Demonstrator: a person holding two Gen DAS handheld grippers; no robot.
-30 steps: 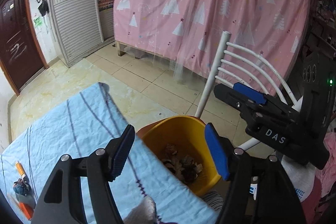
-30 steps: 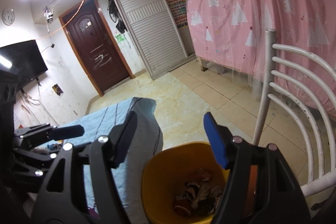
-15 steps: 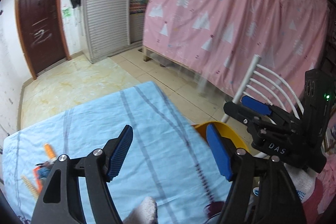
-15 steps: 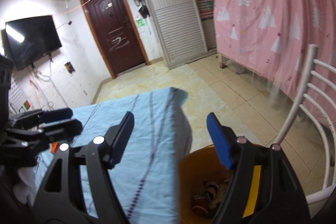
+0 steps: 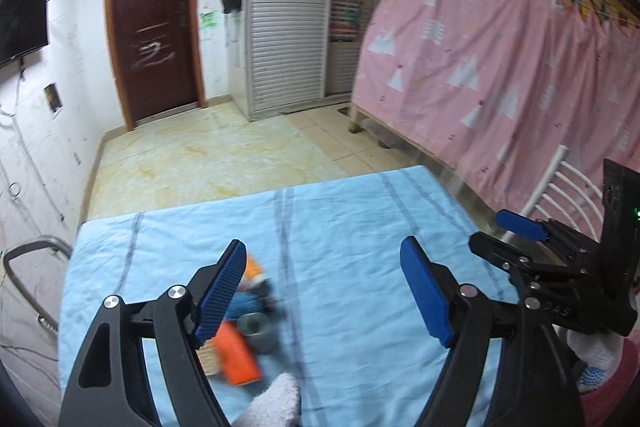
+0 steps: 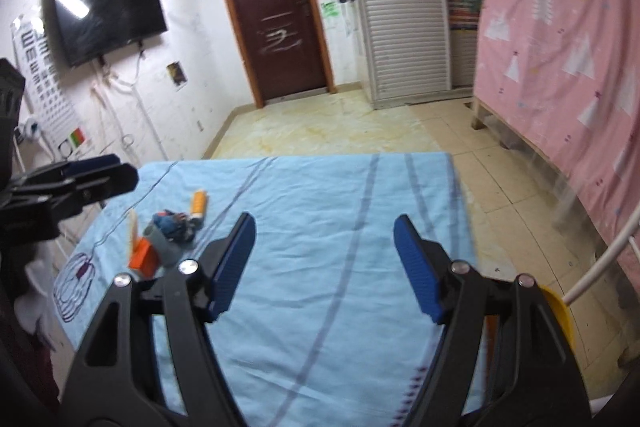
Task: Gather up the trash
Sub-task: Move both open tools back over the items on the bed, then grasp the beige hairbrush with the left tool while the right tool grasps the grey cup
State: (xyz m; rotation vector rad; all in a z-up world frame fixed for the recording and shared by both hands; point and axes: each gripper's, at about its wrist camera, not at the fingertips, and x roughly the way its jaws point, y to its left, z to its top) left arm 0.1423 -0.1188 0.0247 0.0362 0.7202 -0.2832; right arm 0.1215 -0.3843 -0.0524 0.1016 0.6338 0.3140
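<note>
A small pile of trash lies on the blue-clothed table: an orange box, a grey cup, a blue crumpled piece and an orange bottle. My left gripper hovers just right of the pile, its jaws opening with nothing between them. In the right wrist view the same pile, with the orange box and the orange bottle, sits at the table's left. My right gripper stands open and empty over the cloth. The yellow bin peeks in at the right edge.
A white chair stands by the bin, with a pink curtain behind it. A metal frame sits left of the table. The right gripper's body is close on my left gripper's right. A white glove shows below.
Both grippers have swung left, from above the yellow bin to over the table. The trash pile has come into view. The left jaws stand wider apart.
</note>
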